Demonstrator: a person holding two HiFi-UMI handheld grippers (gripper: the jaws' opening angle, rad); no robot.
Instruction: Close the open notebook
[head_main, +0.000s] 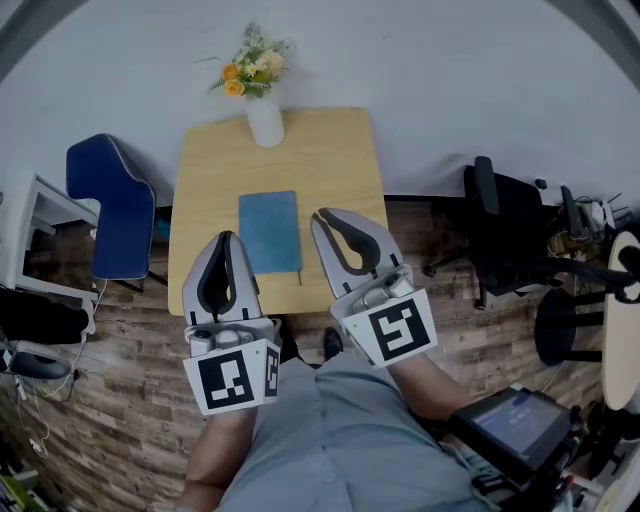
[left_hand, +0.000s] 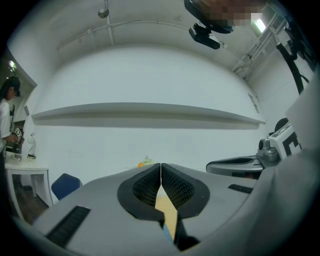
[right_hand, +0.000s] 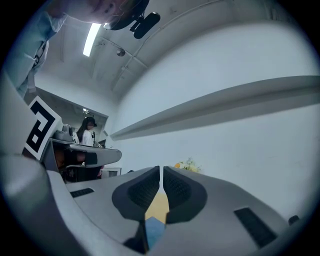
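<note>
Notebook: There it is. The notebook (head_main: 270, 232) lies flat on the wooden tabletop (head_main: 205, 190), blue cover up, near the middle and a touch toward the person's side.
Cover: One plain blue rectangle in the head view, with no spread of pages and no lifted leaf. A thin dark strip sticks out at its near right corner, too small to tell what it is.
Left tongs: The left tongs (left_hand: 160, 167) have their jaws pressed together tip to tip with nothing gripped. Behind the tips, only a sliver of wood and a bit of blue shows through the gap.
Right tongs: Same story for the right tongs (right_hand: 161, 171). The jaws are together and empty, with the tabletop and a patch of blue showing beyond them.
Where the tongs are: Both are held up off the tabletop and point out toward the far wall. In the head view one sits at each near corner of the notebook, and neither touches it.
Done: By the look of it, the closing is done, since the book reads as fully shut.
Left: Very little, I'd say. At most it needs a check that the cover stays down, and nothing on view calls for another grasp.
Surroundings: A white vase (head_main: 265, 122) of flowers (head_main: 250, 68) stands at the far edge, well apart from the notebook. A blue chair (head_main: 115, 205) sits beside the tabletop.
</note>
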